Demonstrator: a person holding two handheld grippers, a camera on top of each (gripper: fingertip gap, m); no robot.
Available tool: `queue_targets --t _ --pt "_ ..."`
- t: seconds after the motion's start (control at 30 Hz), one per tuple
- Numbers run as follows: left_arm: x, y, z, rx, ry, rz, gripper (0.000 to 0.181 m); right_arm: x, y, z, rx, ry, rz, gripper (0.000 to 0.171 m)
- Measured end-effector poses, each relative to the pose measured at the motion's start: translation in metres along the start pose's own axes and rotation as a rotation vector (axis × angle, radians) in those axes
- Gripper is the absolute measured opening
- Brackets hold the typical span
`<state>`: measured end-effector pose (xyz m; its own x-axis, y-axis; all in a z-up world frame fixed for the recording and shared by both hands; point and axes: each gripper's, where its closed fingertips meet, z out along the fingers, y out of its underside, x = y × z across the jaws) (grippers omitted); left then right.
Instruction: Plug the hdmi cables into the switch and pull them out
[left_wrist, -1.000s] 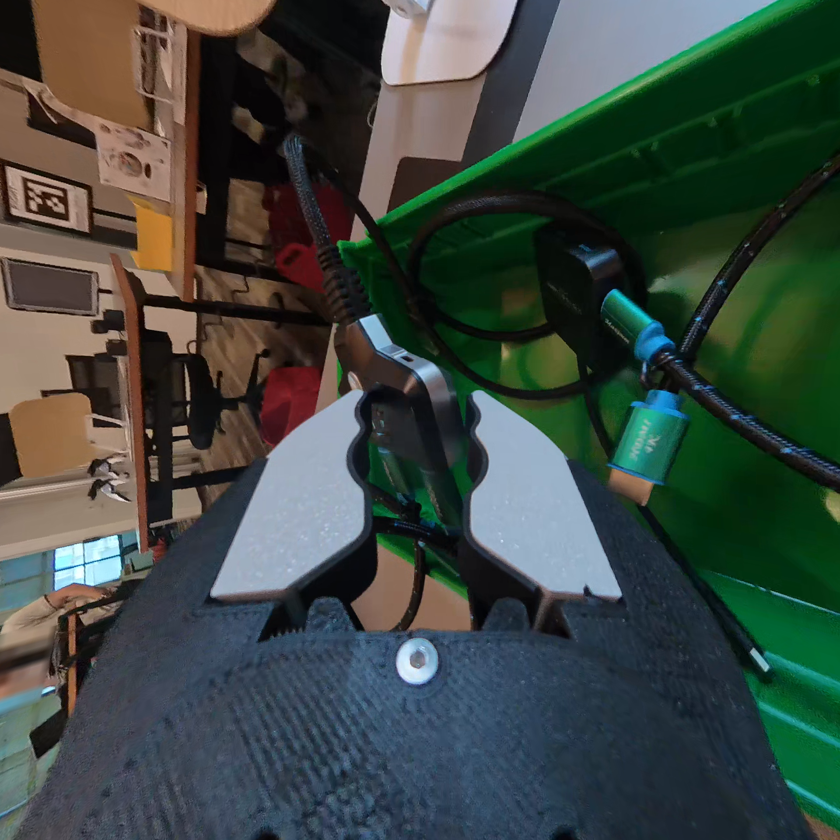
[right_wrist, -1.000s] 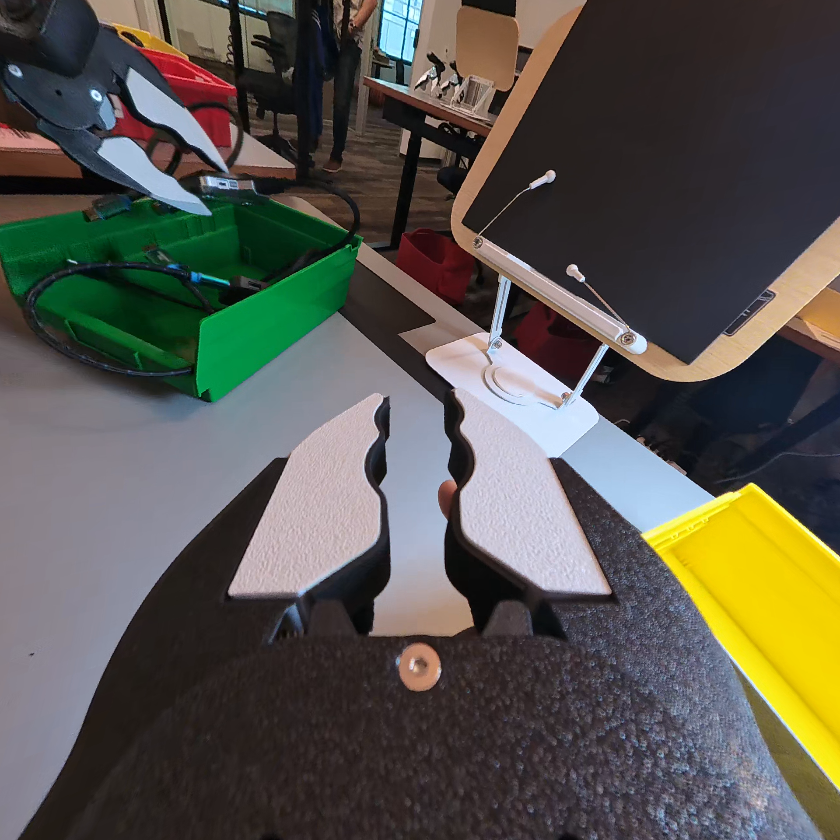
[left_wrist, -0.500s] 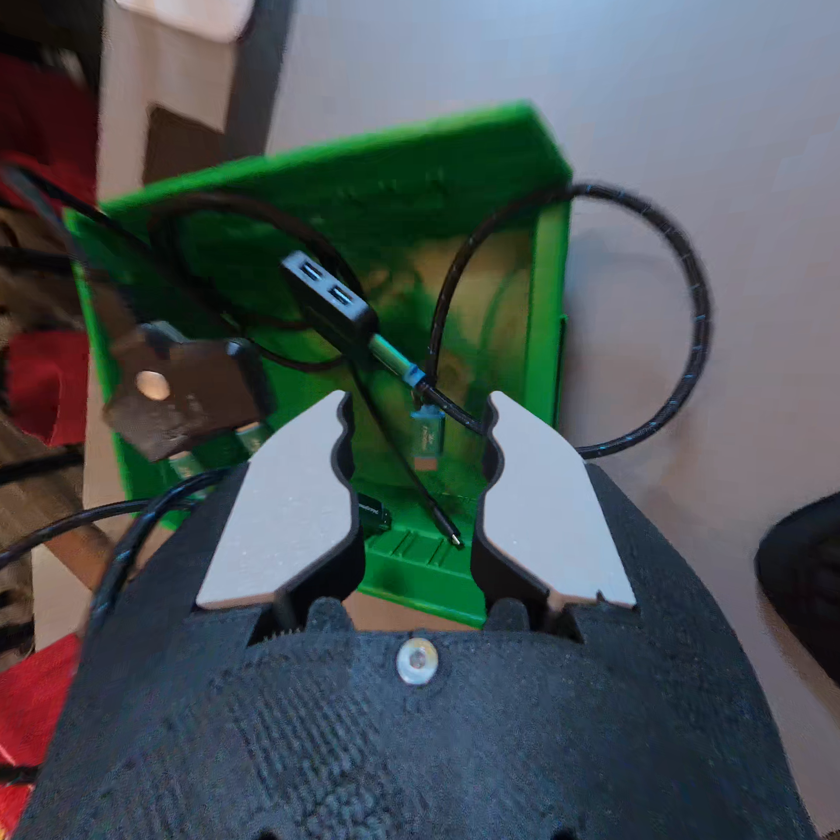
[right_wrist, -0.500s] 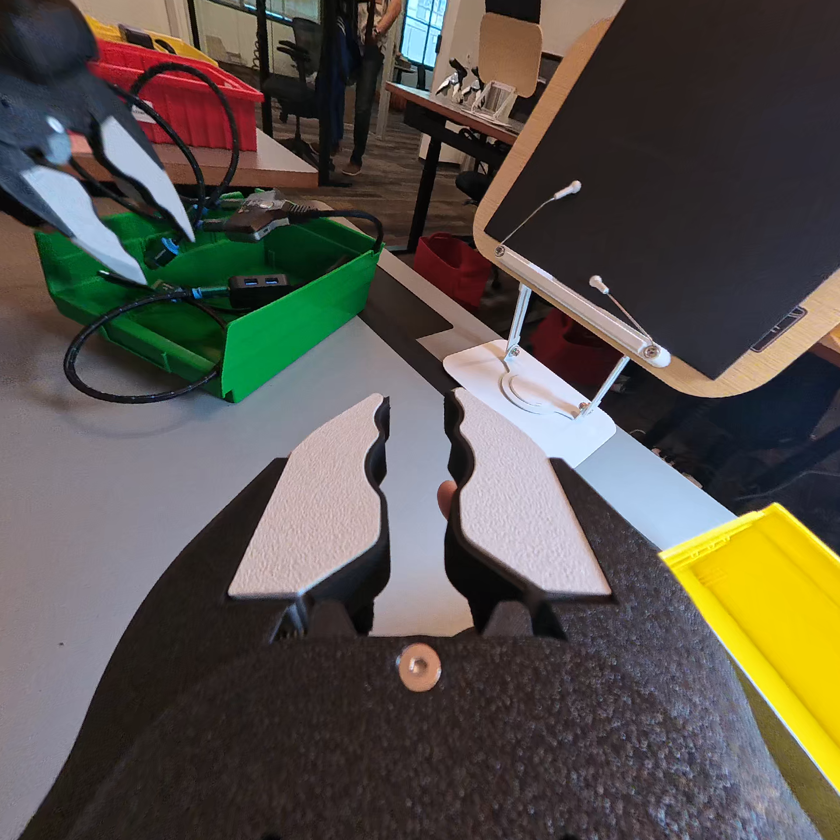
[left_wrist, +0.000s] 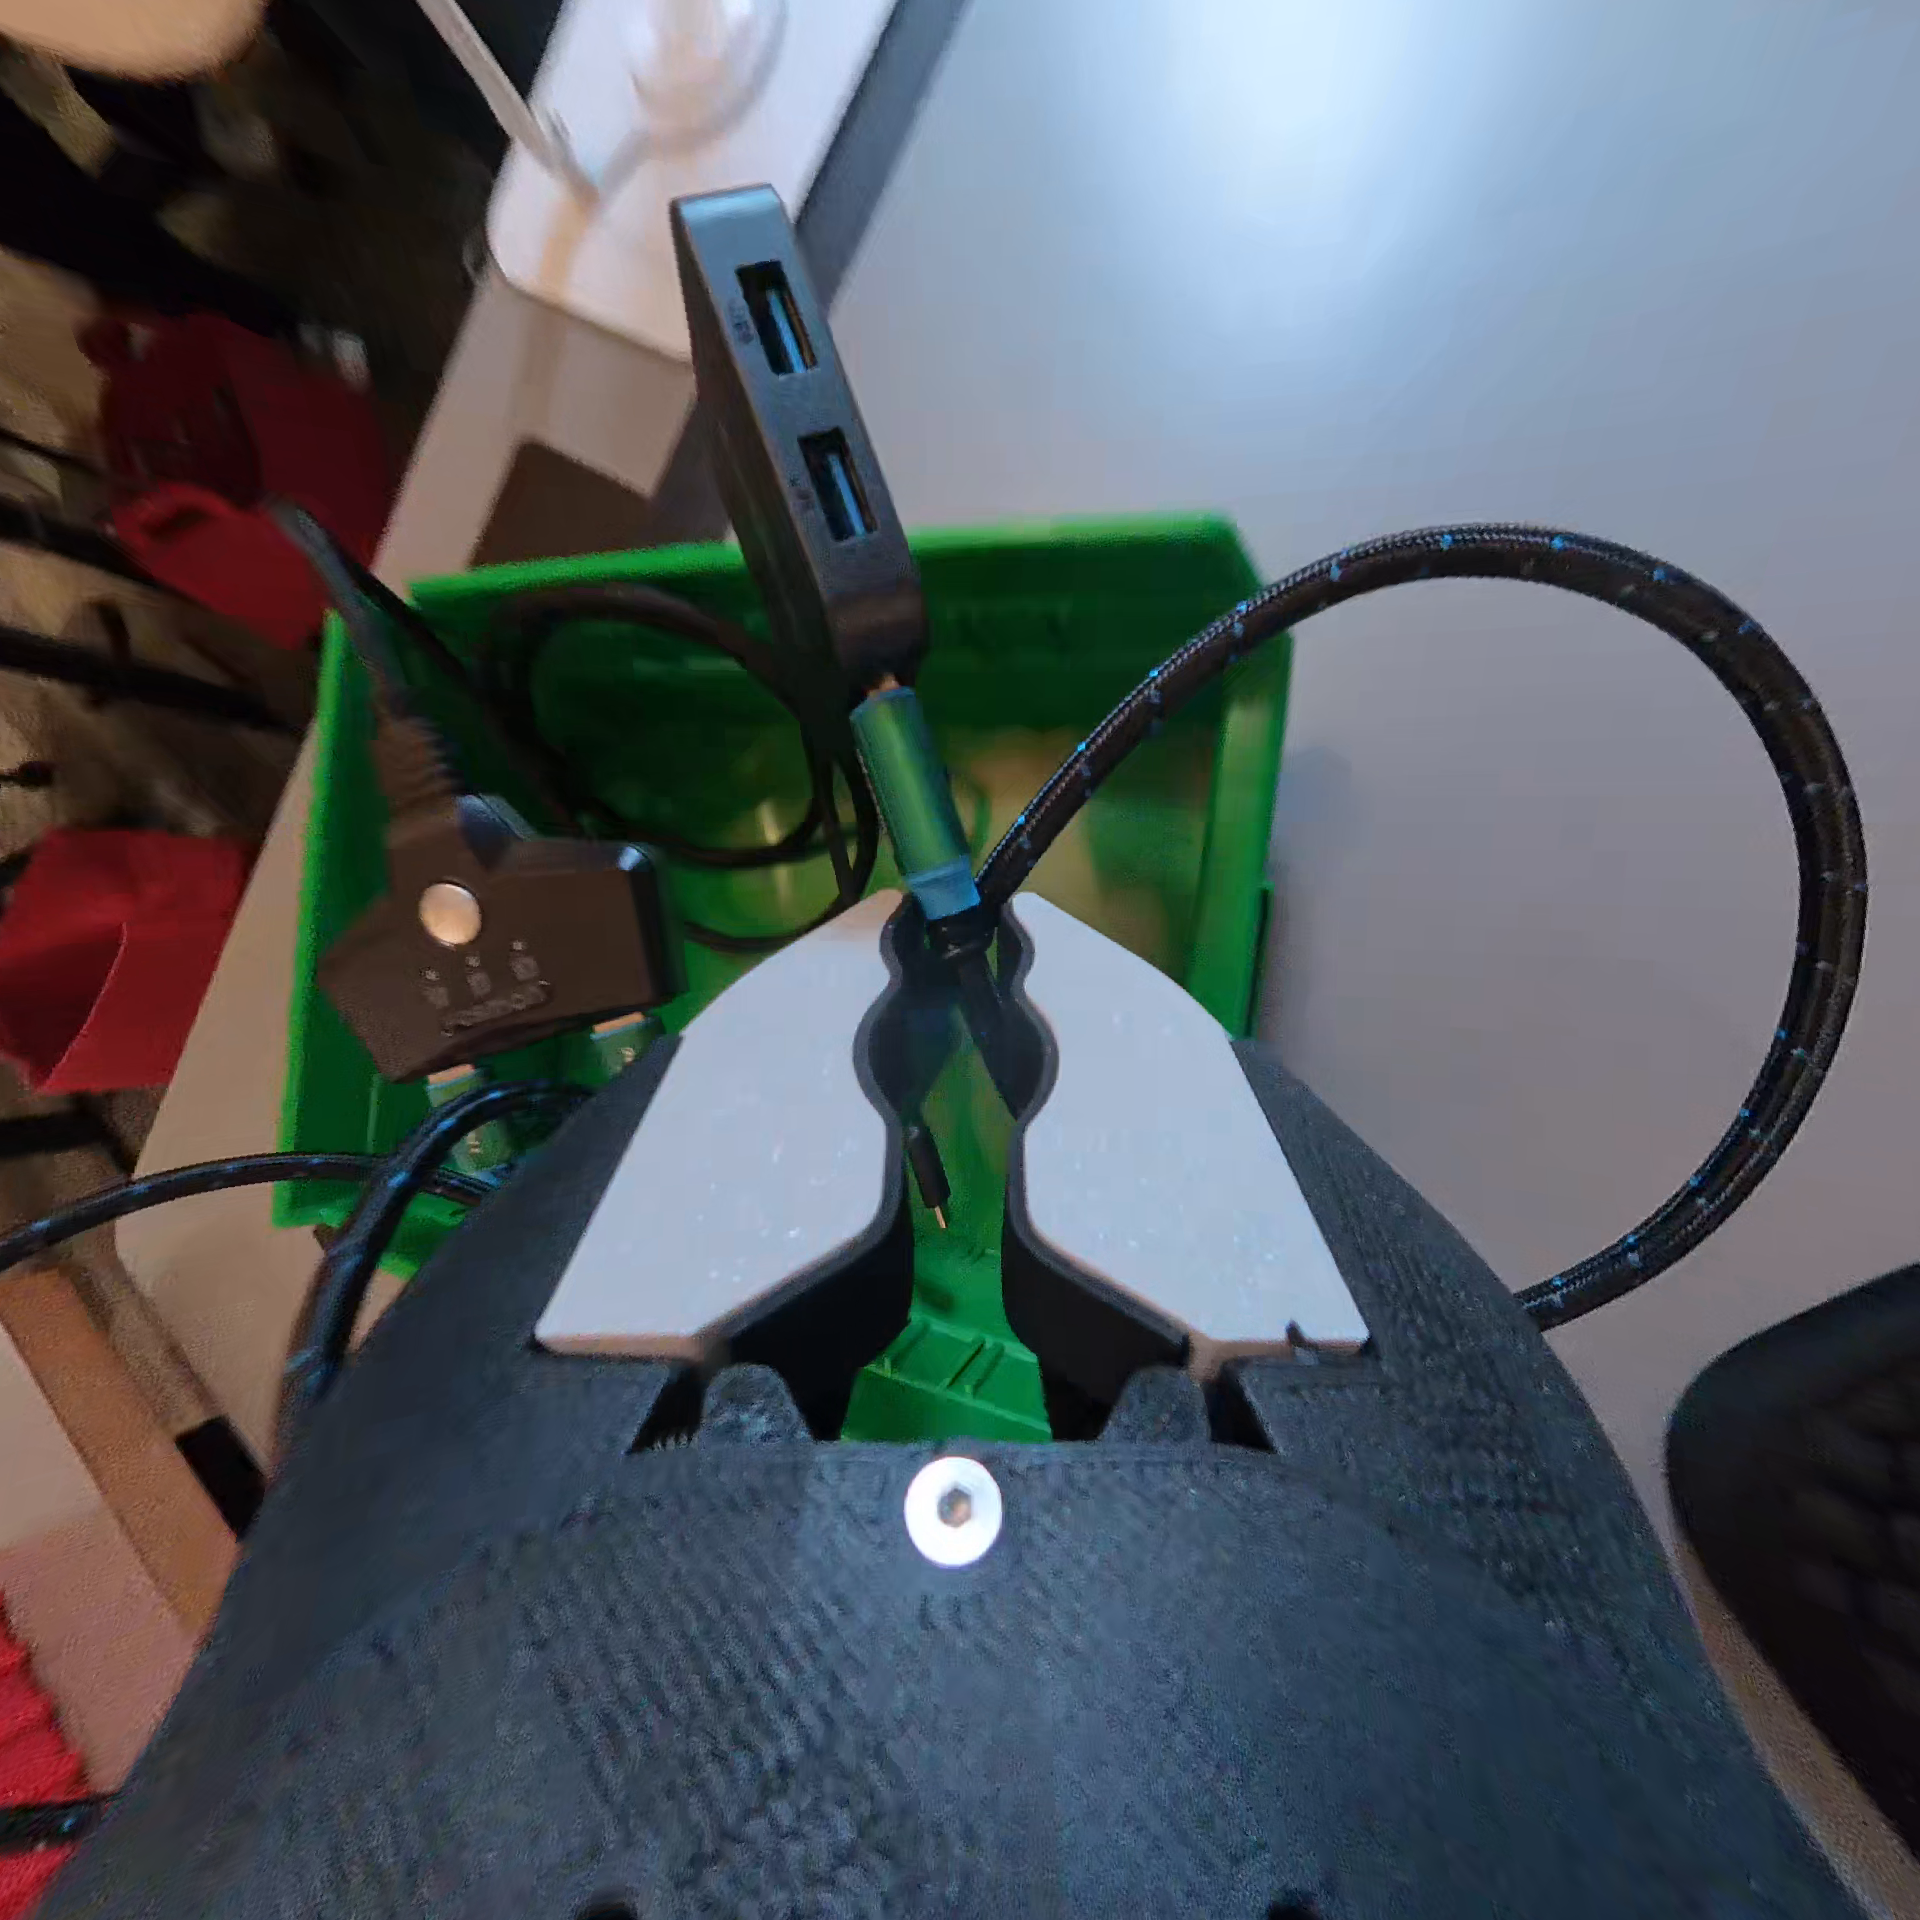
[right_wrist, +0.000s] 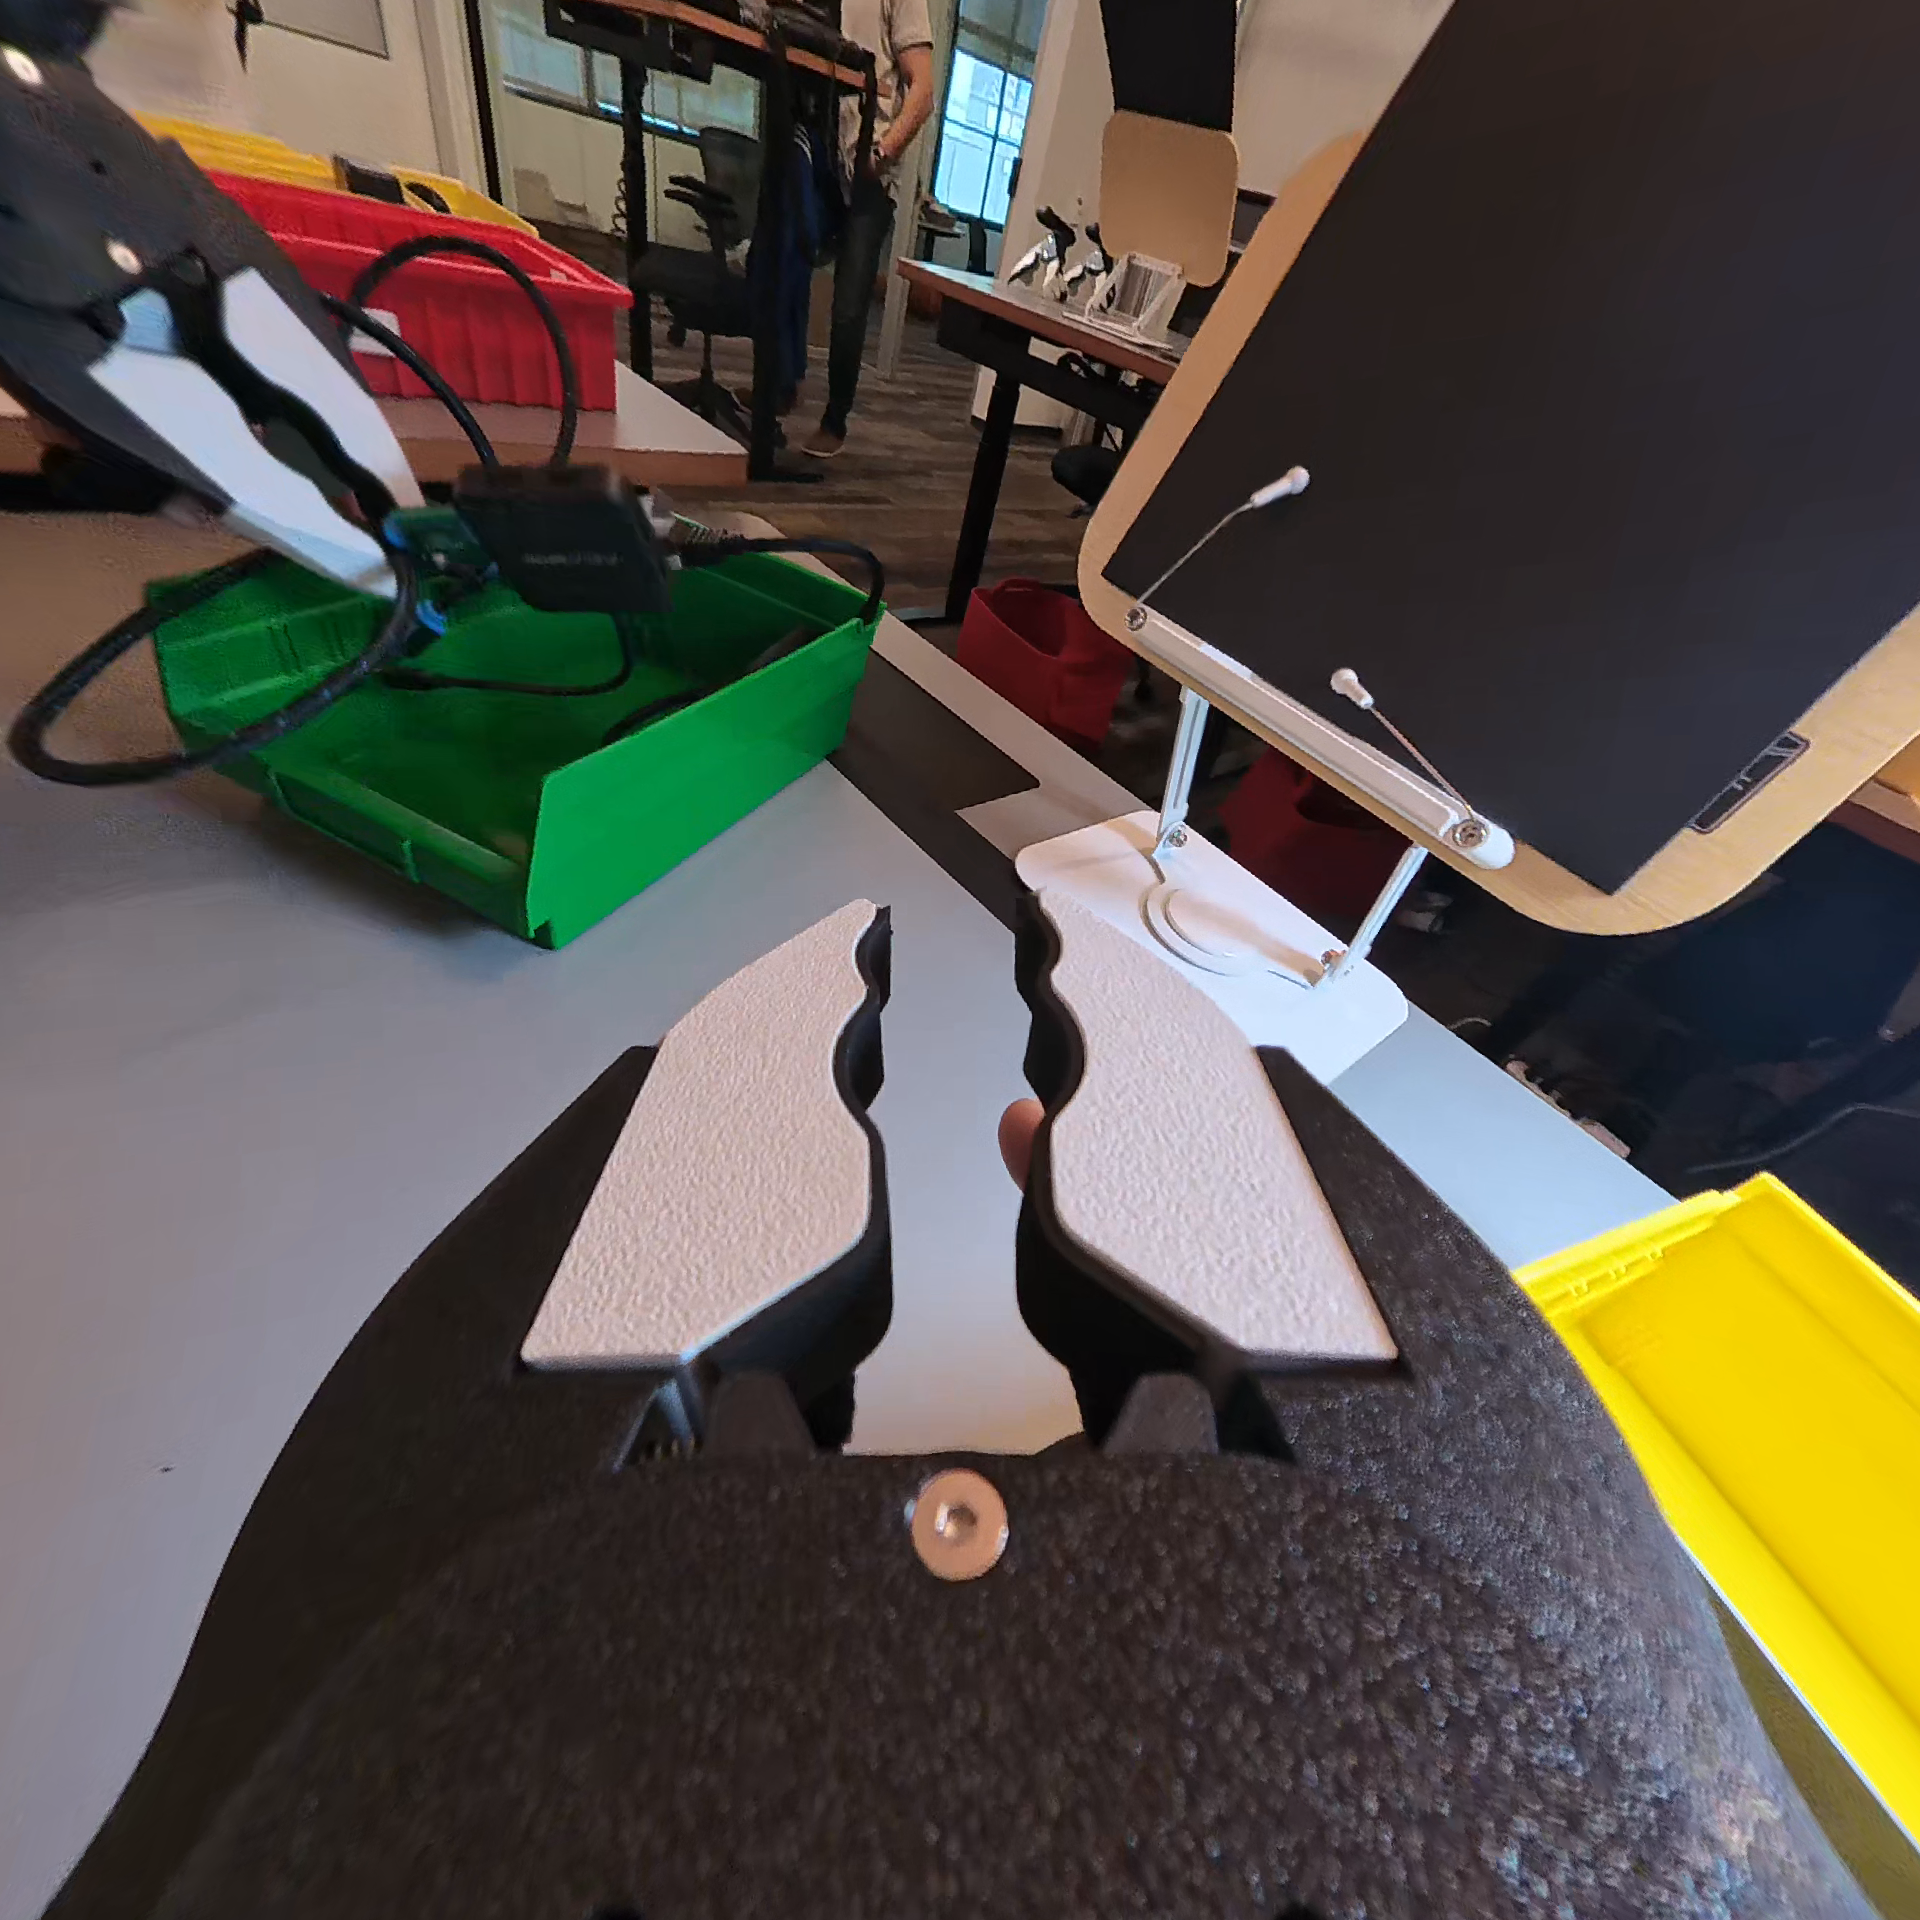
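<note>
A green plug (left_wrist: 916, 808) seated in a black hub (left_wrist: 800, 436) is pinched above the green bin (left_wrist: 1262, 727) by the left tool (left_wrist: 954, 925), so pulling out seems next; the right tool (right_wrist: 951, 935), narrowly parted and empty, would be needed on the hub

Left gripper (left_wrist: 954, 925) clamped on braided cable above green bin.

Fingertips pinch the black braided cable (left_wrist: 1808, 894) just behind its green connector (left_wrist: 914, 800), which is seated in a dark hub (left_wrist: 800, 457) raised toward upper centre of frame. Cable loops out right over the grey table (left_wrist: 1507, 364). A second black adapter with a round button (left_wrist: 499, 961) hangs at left, over the green bin (left_wrist: 1262, 748).
</note>
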<state>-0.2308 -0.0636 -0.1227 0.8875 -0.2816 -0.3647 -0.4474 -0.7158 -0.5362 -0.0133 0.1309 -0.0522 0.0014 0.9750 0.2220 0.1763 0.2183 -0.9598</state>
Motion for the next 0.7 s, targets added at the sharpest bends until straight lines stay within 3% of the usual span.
queue_targets --t 0.1,0.27,0.37,0.53,0.7 --pt "0.011 -0.034 -0.032 0.217 0.076 -0.027 0.014 -0.010 -0.007 0.000 0.023 -0.025 -0.020 0.023" --pt "0.055 -0.104 -0.076 0.631 0.361 -0.092 0.014 -0.035 -0.029 -0.002 0.132 -0.089 -0.108 0.023" --pt "0.077 -0.139 -0.088 0.786 0.530 -0.113 0.013 -0.040 -0.048 -0.010 0.223 -0.067 -0.166 0.026" --pt "0.116 -0.175 -0.085 0.872 0.852 -0.045 0.014 -0.046 -0.069 -0.031 0.301 -0.154 -0.114 0.036" --pt "0.151 -0.189 -0.062 0.790 1.045 0.021 0.014 -0.055 -0.072 -0.046 0.283 -0.331 0.008 0.048"
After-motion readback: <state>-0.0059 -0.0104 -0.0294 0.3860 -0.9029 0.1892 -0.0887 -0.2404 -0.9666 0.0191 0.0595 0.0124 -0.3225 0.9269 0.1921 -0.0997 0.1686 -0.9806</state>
